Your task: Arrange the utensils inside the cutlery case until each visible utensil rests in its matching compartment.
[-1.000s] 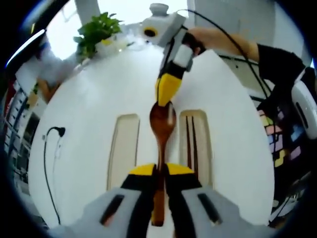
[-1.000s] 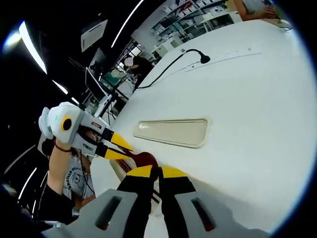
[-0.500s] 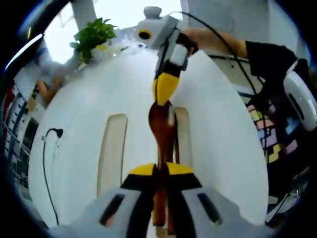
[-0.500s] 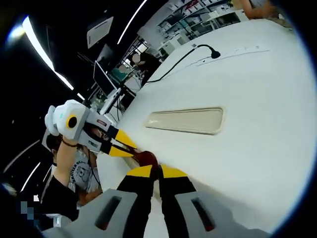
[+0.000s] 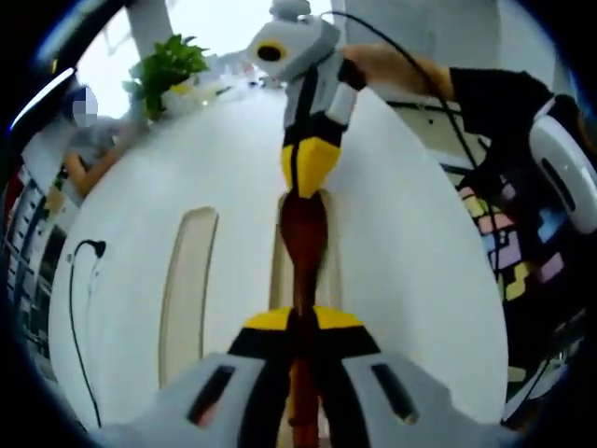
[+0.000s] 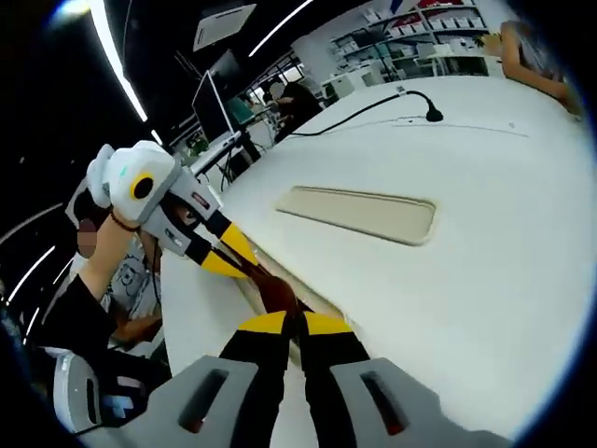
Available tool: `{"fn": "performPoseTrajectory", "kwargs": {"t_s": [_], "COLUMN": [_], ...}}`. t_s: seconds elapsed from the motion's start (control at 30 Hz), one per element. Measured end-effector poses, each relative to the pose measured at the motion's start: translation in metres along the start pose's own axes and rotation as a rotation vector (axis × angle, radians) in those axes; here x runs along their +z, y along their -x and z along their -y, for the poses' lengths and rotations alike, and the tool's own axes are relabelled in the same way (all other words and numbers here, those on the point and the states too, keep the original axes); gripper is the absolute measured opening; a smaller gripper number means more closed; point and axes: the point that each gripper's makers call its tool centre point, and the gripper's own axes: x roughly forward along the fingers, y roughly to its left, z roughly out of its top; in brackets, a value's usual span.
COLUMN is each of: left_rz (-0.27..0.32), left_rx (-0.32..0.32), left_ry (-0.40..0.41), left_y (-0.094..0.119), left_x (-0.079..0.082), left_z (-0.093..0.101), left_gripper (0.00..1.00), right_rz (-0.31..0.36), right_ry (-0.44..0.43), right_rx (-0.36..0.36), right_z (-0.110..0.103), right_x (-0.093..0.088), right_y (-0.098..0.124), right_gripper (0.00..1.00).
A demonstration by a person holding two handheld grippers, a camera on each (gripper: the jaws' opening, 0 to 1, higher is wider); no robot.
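Spoon (image 5: pixel 304 245), wooden, clamped by left gripper (image 5: pixel 303 322) and right gripper (image 6: pixel 297 324) together (over a compartment (image 5: pixel 283 271)); lower it level.

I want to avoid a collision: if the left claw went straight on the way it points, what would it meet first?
Probably the right claw, which pinches the bowl end of the wooden spoon that the left claw holds.
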Motion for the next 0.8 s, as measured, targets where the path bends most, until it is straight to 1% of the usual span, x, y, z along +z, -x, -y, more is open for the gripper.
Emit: {"fn": "performPoseTrajectory", "kwargs": {"t_s": [0.07, 0.17, 0.3, 0.37, 0.53, 0.63, 0.73, 0.8], "left_rz": [-0.008, -0.004, -0.003, 0.013, 0.004, 0.004, -0.003, 0.003], "left_rx": [-0.003, -0.009, -0.009, -0.010, -0.013, -0.008, -0.005, -0.002], "left_ry": [-0.005, -0.001, 0.000, 0.005, 0.002, 0.002, -0.001, 0.002], "left_y": [-0.003, -0.005, -0.009, -0.010, -0.012, -0.012, -0.011, -0.011], "left_x": [-0.001, -0.002, -0.002, 0.001, 0.000, 0.000, -0.003, -0.003], "left_z": [0.001, 0.001, 0.001, 0.002, 0.003, 0.002, 0.000, -0.001], "left_gripper": [0.07, 0.07, 0.07, 0.07, 0.07, 0.07, 0.07, 0.07], "right_rz": [-0.003, -0.014, -0.011, -0.008, -0.006, 0.007, -0.010, -0.006], "right_ry": [0.025, 0.049, 0.077, 0.087, 0.152, 0.182, 0.214, 0.226], "right_rx": [0.002, -0.008, -0.006, -0.002, -0.018, -0.032, -0.046, -0.051], "right_z": [0.001, 0.006, 0.008, 0.007, 0.005, 0.006, 0.008, 0.008], "right_x": [0.000, -0.001, -0.006, -0.005, -0.007, -0.005, -0.006, -0.005], "right_y": [0.000, -0.001, -0.002, -0.001, 0.003, 0.006, 0.008, 0.009], "right_gripper": [0.03, 0.03, 0.03, 0.03, 0.03, 0.04, 0.06, 0.06]}}
